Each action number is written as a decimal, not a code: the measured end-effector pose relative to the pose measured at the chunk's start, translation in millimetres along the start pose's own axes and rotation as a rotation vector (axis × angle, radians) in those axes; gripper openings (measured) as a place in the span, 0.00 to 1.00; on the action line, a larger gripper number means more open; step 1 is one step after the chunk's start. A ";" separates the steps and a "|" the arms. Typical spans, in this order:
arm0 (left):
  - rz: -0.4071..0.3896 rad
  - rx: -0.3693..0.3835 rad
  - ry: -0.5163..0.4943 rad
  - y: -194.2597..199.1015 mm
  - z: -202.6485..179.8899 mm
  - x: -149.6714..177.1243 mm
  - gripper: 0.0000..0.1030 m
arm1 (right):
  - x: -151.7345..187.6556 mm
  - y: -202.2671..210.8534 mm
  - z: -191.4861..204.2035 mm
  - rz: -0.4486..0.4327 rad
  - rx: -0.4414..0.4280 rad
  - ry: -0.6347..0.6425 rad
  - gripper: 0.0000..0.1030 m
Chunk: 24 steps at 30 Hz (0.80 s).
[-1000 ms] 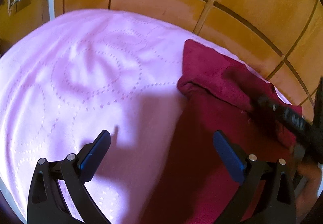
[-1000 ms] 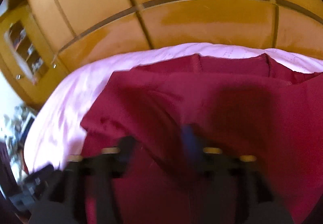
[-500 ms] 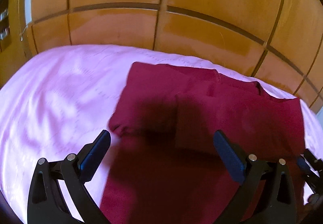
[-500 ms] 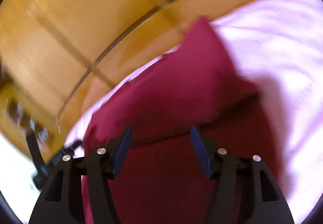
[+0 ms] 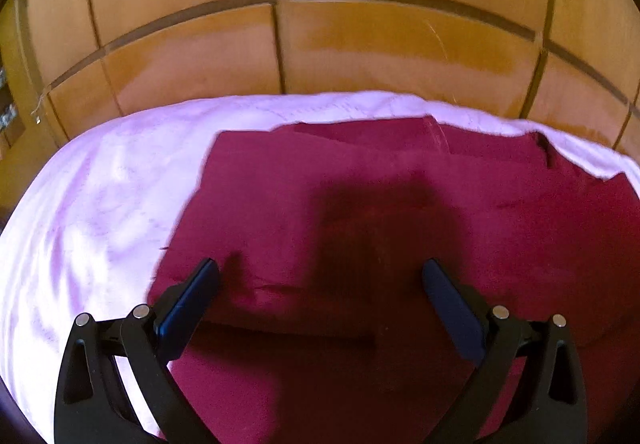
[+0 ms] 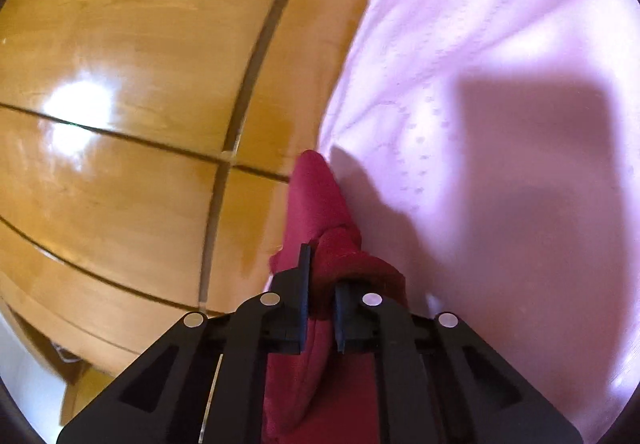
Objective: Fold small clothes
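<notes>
The left gripper (image 5: pixel 320 292) is held low over the garment (image 5: pixel 400 228), pointed forward and slightly downward toward the wood panels (image 5: pixel 280 44). Its fingers (image 5: pixel 188 308) are spread wide apart, and nothing is gripped between them. A dark shadow is cast on the cloth between the two blue pads.

The garment, dark red, is spread on the pink bedspread (image 5: pixel 100 212), which is quilted with dotted lines. In the left view most of the lower and right part of the bed is covered by it. A folded layer is seen lying across the upper part, with a straight edge on the left and a seam near the far side. The far edge lies close to the panels.

The right gripper (image 6: pixel 322 284) is seen tilted, so that the panels (image 6: pixel 120 84) fill the left of its view and the bedspread (image 6: pixel 500 124) the right. Its fingers (image 6: pixel 304 276) are brought close together and are clamped on a bunched fold of the garment (image 6: pixel 320 204). The fold rises past the fingertips to a rounded tip, and more red cloth hangs beneath the jaws. A large shadow is thrown across the bedspread to the right.
</notes>
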State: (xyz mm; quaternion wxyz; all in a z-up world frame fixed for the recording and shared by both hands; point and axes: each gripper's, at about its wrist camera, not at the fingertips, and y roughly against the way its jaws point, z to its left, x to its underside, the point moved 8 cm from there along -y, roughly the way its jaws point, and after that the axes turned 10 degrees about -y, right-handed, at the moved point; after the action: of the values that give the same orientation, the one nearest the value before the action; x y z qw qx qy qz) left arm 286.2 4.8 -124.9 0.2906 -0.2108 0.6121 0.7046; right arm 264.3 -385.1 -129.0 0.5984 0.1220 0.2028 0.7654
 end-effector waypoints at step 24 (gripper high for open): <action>-0.099 0.089 -0.063 31.4 -36.0 -14.6 0.98 | 20.1 -23.8 58.7 0.072 0.350 0.743 0.18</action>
State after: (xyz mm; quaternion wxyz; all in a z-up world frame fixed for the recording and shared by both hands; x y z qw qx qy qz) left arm 274.0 -35.4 -98.0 0.3532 -0.2055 0.6222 0.6678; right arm 305.0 -351.3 -88.9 0.4276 -0.0555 0.5278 0.7318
